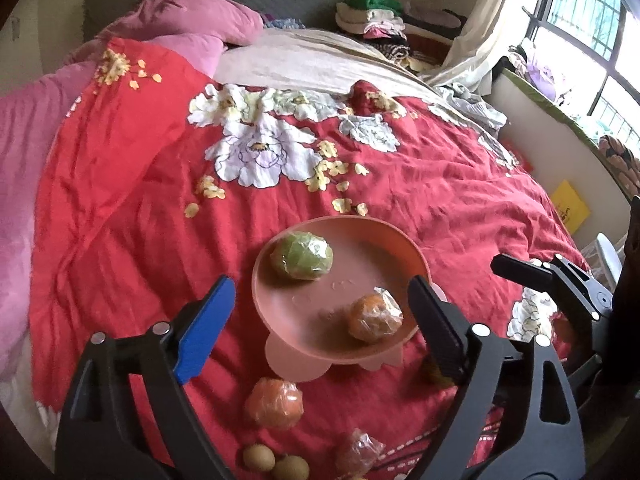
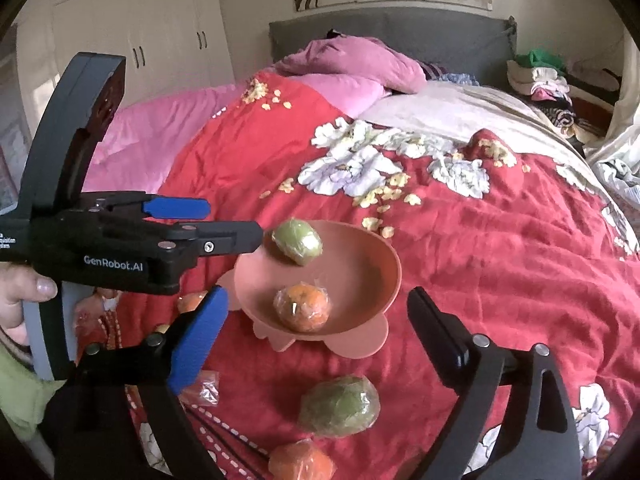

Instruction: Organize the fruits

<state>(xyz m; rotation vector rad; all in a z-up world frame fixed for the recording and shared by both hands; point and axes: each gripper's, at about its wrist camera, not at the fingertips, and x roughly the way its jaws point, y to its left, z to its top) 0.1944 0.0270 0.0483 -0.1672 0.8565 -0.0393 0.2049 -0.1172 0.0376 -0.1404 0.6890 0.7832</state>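
A salmon-pink footed bowl (image 1: 320, 292) (image 2: 372, 276) stands on the red flowered bedspread. In it lie a plastic-wrapped green fruit (image 1: 302, 256) (image 2: 298, 242) and a wrapped orange (image 1: 374, 316) (image 2: 302, 306). My left gripper (image 1: 320, 320) (image 2: 228, 222) hovers open over the bowl's near side, gripping nothing. My right gripper (image 2: 316, 336) (image 1: 532, 268) is also open and holds nothing, just short of the bowl. On the bedspread in front lie a wrapped orange (image 1: 274, 402), another wrapped fruit (image 1: 358, 454), two small brown fruits (image 1: 259, 457), a second green fruit (image 2: 340, 406) and an orange (image 2: 302, 464).
A hand (image 2: 24, 292) holds the left gripper's handle. Pink pillows (image 1: 200, 20) and a beige blanket (image 1: 304, 64) lie at the head of the bed, folded clothes (image 1: 372, 16) at the far right. A window (image 1: 592, 32) and ledge run along the right side.
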